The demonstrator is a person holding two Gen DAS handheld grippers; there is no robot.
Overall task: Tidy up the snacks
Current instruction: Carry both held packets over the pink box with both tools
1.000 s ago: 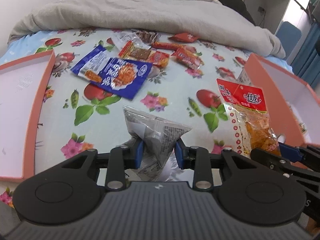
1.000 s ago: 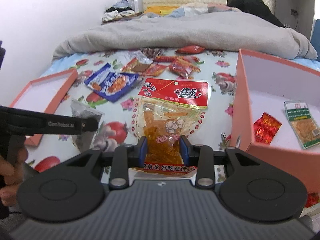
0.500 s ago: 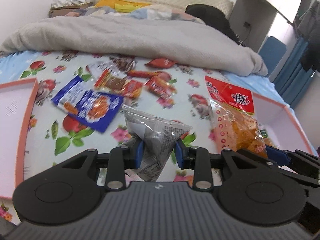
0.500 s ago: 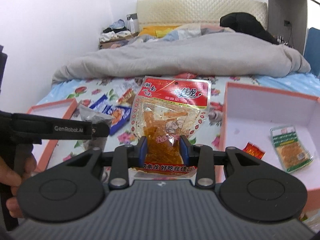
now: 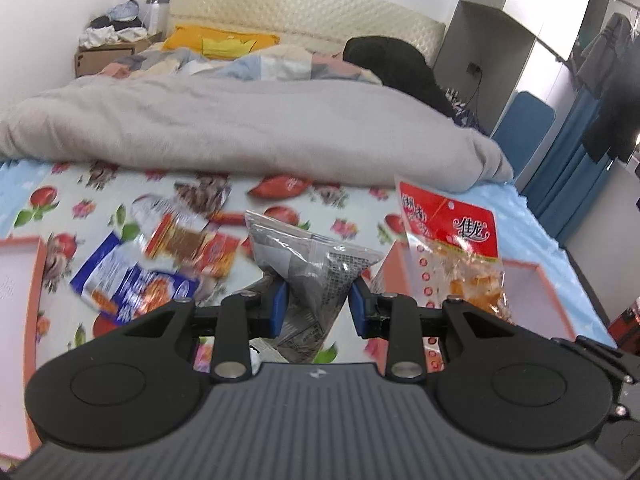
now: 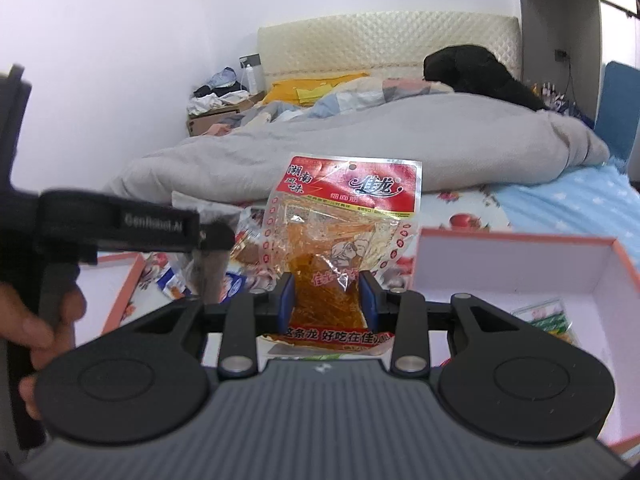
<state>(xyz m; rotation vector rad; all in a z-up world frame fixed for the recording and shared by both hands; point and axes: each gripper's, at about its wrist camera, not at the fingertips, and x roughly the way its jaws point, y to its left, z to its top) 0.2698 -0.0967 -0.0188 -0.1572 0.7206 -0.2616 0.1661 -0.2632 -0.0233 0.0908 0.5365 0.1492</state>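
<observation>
My left gripper (image 5: 318, 307) is shut on a silver-grey snack packet (image 5: 308, 268) and holds it up above the bed. My right gripper (image 6: 327, 295) is shut on a clear bag of orange strips with a red header (image 6: 340, 232), held upright in the air beside the orange box (image 6: 520, 264). That bag also shows at the right of the left wrist view (image 5: 452, 240). The left gripper and its grey packet show at the left of the right wrist view (image 6: 208, 256). Several loose snacks lie on the floral sheet, among them a blue packet (image 5: 132, 284) and red packets (image 5: 192, 240).
The orange box with white inside holds a green-edged packet (image 6: 540, 316). An orange box lid (image 5: 16, 312) lies at the left. A grey blanket (image 5: 240, 128) lies across the bed behind the snacks. A cupboard and blue curtain stand at the right.
Both grippers have risen and tilted up with their packets still held. The orange-strip bag has moved toward the box at the right.
</observation>
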